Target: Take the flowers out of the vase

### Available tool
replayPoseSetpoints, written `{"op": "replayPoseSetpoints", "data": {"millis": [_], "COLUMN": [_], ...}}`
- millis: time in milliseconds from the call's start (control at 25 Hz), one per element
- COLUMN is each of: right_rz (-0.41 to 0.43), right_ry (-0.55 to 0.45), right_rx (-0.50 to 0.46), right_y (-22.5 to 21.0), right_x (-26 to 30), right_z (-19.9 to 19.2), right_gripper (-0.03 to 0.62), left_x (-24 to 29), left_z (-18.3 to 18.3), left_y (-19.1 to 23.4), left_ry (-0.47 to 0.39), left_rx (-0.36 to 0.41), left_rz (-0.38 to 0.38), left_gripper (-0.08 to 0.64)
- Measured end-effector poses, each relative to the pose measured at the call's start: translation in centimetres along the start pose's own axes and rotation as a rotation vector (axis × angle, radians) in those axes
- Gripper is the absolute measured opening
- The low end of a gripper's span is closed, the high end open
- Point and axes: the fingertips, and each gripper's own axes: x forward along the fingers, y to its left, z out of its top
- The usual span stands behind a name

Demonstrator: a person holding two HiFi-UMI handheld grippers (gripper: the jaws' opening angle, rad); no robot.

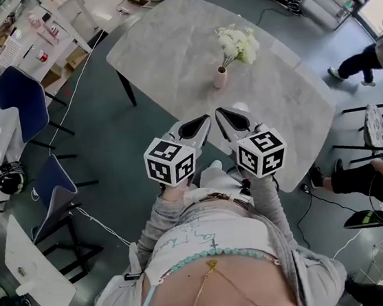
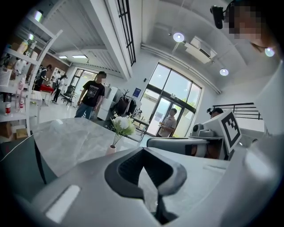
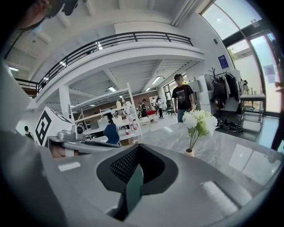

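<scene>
While flowers (image 1: 237, 43) stand upright in the vase (image 1: 220, 77), left tool (image 1: 199, 128) and right tool (image 1: 233, 121) sit clenched, empty

a blue padded chair (image 1: 24, 100) is standing left of the large grey marble-topped table (image 1: 164, 45); a person in dark trousers (image 1: 357, 64) is standing to its right.

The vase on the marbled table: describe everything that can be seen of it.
The vase is small, pale pink and matte, ceramic by its look, with a narrow mouth. It stands upright on the grey marbled table, roughly at the tabletop's middle. From its mouth rise thin green stems that carry a bunch of white flowers much wider than the vase itself. Only the table beneath it and the stems inside it touch it.
</scene>
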Motion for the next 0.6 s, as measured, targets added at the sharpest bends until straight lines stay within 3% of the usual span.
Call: {"op": "replayPoseSetpoints", "data": {"millis": [600], "right_rz": [-0.010], "right_ry": [-0.026], "right_rx": [0.021], "right_y": [-7.3], "right_x": [0.1], "right_z": [3.0], "right_gripper": [0.026], "left_x": [7.2], "left_z": [2.1], "left_y": [0.0], "left_ry": [0.051], "left_rx": [0.012], "left_rz": [-0.010], "left_gripper": [0.000]}}
